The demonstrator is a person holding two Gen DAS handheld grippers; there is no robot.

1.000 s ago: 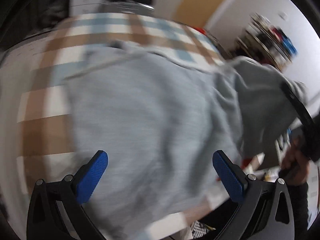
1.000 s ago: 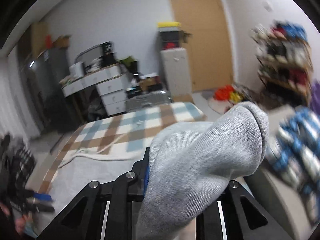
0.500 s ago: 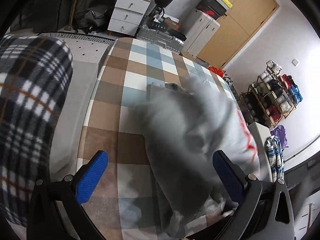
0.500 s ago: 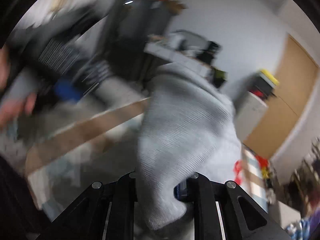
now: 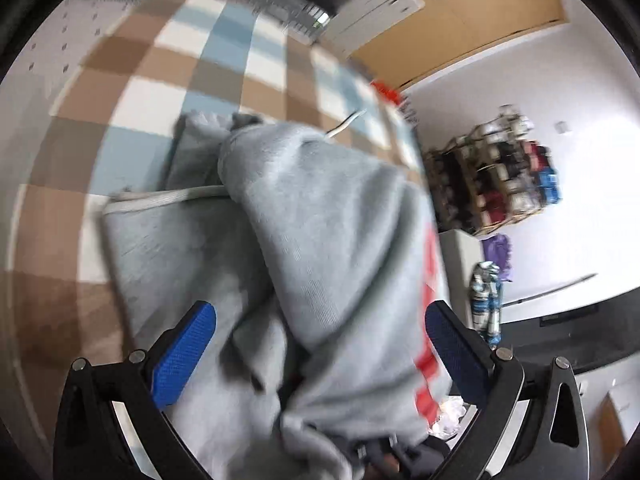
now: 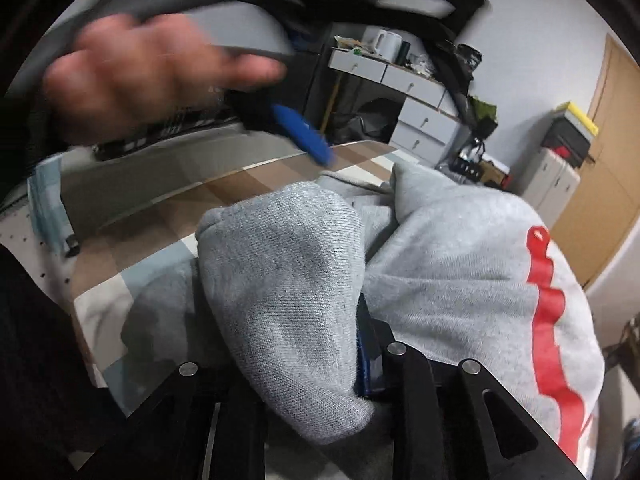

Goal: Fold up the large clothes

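**Grey sweatshirt heaped on the checked bed**

The checked bed cover [image 5: 132, 92] fills the upper left of the left wrist view, with bare squares along its far edge. The grey sweatshirt [image 5: 320, 232] lies across it, running from upper left to lower right, red print near the right edge. The left gripper [image 5: 320, 352] stands wide apart over it. The right gripper [image 6: 320, 360] is opening, with a fold of cloth between its jaws.

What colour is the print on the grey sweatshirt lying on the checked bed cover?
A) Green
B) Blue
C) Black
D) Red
D: the grey sweatshirt carries red print along its right side, seen in the right wrist view and also in the left wrist view.
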